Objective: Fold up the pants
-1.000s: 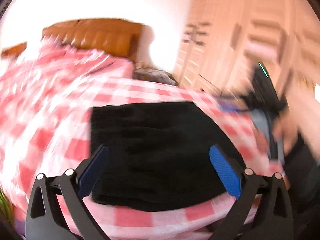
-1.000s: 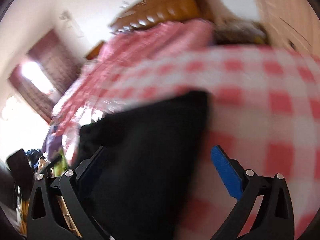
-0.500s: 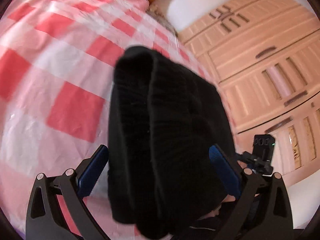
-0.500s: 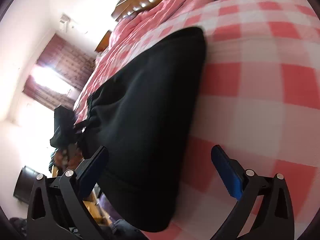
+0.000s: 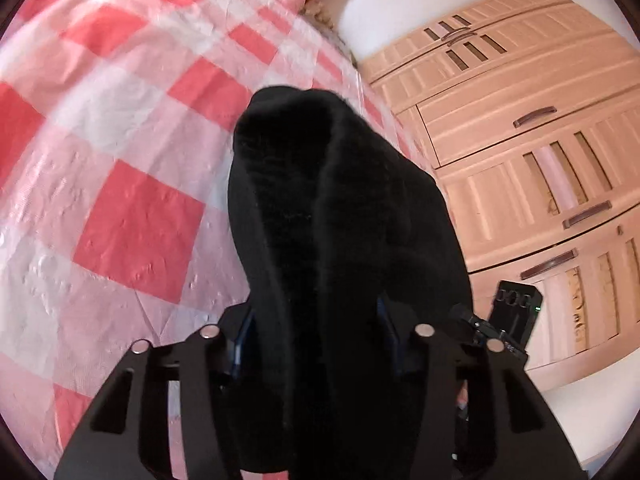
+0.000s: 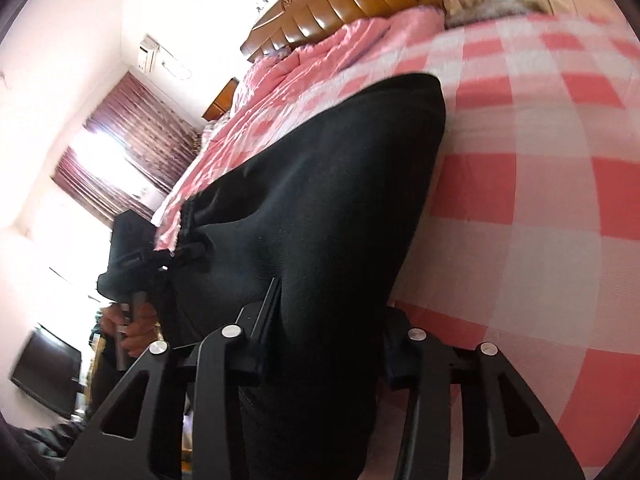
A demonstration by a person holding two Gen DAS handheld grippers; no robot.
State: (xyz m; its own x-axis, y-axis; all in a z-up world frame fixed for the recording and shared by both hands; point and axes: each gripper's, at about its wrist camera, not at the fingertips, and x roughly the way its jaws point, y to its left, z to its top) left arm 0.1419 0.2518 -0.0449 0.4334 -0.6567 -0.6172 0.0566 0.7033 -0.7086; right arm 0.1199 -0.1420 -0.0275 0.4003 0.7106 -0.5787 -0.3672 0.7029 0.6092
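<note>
The black pants [image 5: 340, 208] lie folded in a thick stack on the red-and-white checked bed cover [image 5: 132, 216]. My left gripper [image 5: 316, 332] is shut on the near edge of the stack, which fills the space between its blue pads. In the right wrist view the pants [image 6: 320, 208] stretch away over the cover [image 6: 552, 208], and my right gripper [image 6: 324, 344] is shut on their other near edge. The left gripper [image 6: 132, 248] and the hand holding it show at the left of that view, at the waistband.
A tall peach wardrobe [image 5: 532, 160] stands close beside the bed. A brown headboard [image 6: 344, 4] and a bunched pink quilt [image 6: 312, 64] are at the far end. A curtained window [image 6: 120, 160] and a dark screen [image 6: 44, 372] are at the left.
Both grippers were open around the pants' edges half a second ago; now both have closed on the folded stack. Both views have moved in closer to the fabric.
</note>
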